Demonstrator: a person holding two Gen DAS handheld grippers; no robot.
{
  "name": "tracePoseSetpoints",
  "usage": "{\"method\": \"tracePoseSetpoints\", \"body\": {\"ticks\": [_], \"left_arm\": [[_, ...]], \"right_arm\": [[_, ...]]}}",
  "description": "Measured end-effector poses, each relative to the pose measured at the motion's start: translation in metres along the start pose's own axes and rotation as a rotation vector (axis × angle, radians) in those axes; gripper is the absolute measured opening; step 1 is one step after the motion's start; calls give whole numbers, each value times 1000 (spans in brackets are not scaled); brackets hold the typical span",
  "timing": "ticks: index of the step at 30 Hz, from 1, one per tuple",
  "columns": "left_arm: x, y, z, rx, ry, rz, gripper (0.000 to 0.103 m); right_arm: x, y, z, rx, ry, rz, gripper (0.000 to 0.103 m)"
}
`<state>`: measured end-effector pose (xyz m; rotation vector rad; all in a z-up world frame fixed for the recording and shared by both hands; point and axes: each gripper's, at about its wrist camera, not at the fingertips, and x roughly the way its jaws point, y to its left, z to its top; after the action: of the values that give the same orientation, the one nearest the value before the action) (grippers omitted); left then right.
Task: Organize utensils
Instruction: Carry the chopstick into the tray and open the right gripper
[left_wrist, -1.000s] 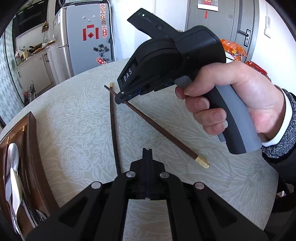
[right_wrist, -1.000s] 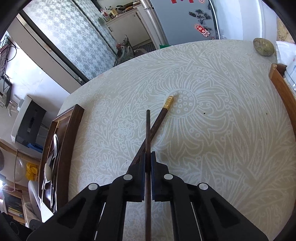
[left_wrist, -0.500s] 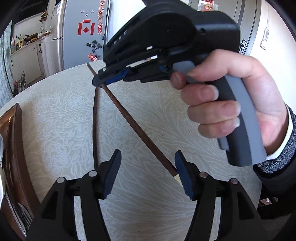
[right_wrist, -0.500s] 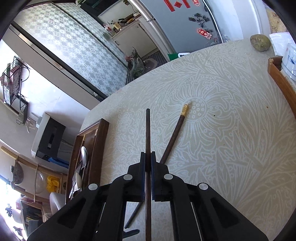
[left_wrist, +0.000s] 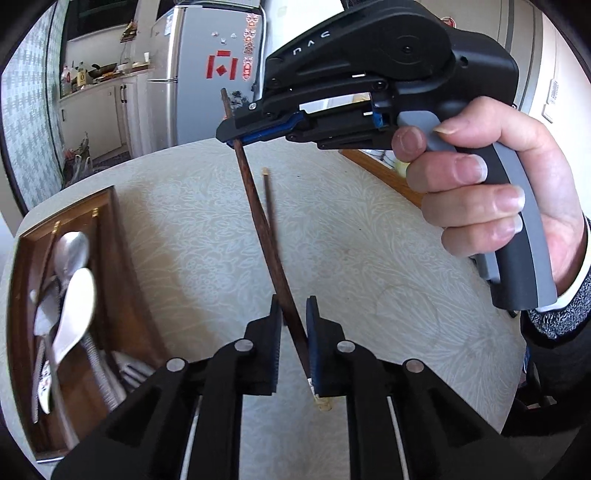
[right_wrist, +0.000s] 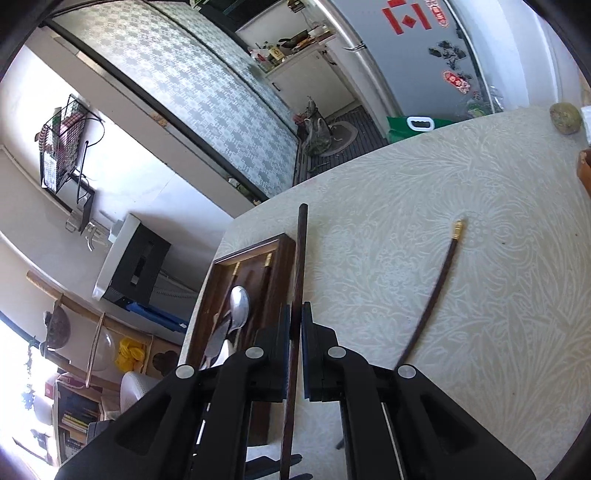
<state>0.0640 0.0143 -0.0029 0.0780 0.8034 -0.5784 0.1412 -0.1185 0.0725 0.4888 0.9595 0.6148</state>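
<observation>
My right gripper (left_wrist: 236, 137) (right_wrist: 294, 325) is shut on a dark wooden chopstick (left_wrist: 258, 214) (right_wrist: 301, 258) and holds it slanted above the table. Its gold-capped end (left_wrist: 322, 403) hangs low by my left gripper (left_wrist: 293, 317). The left jaws are closing with that chopstick between them; it leans on the right pad (left_wrist: 314, 343), and a gap shows on the left side. A second chopstick (left_wrist: 270, 210) (right_wrist: 432, 295) lies on the patterned tablecloth. A dark wooden cutlery tray (left_wrist: 109, 221) (right_wrist: 258, 246) holds spoons (left_wrist: 74, 295) (right_wrist: 240, 306) and chopsticks.
A person's hand (left_wrist: 480, 192) grips the right gripper's handle. Another wooden rim (left_wrist: 384, 173) (right_wrist: 585, 166) sits at the table's far side. A round greenish lump (right_wrist: 565, 117) lies near the table edge. A fridge (left_wrist: 207, 74) stands behind.
The right gripper has lifted its chopstick off the table and swung it toward the tray. The left jaws went from shut to wide, then narrowed around the raised chopstick's lower part.
</observation>
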Motion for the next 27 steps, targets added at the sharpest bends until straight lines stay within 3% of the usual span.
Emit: {"method": "tracePoseSetpoints", "body": {"ticks": [7,10,16,21,27], "left_arm": [[-47,60,-23,-110,-9,142,13],[-53,87,-33,-170,3,147,13],[-62,87,-44,-142,5,200,20],[-69,84,-45,-139,-23,214,45],[-71,75,-39,-105,-38,228,64]], "right_arm": [[62,61,2,-48,89,91,5],[94,74,-2,-47,135,108,5],[142,85,-10,-42,186,90,6],[147,79,7,-7,156,86,5],[163,70,9,-20,171,24,7]]}}
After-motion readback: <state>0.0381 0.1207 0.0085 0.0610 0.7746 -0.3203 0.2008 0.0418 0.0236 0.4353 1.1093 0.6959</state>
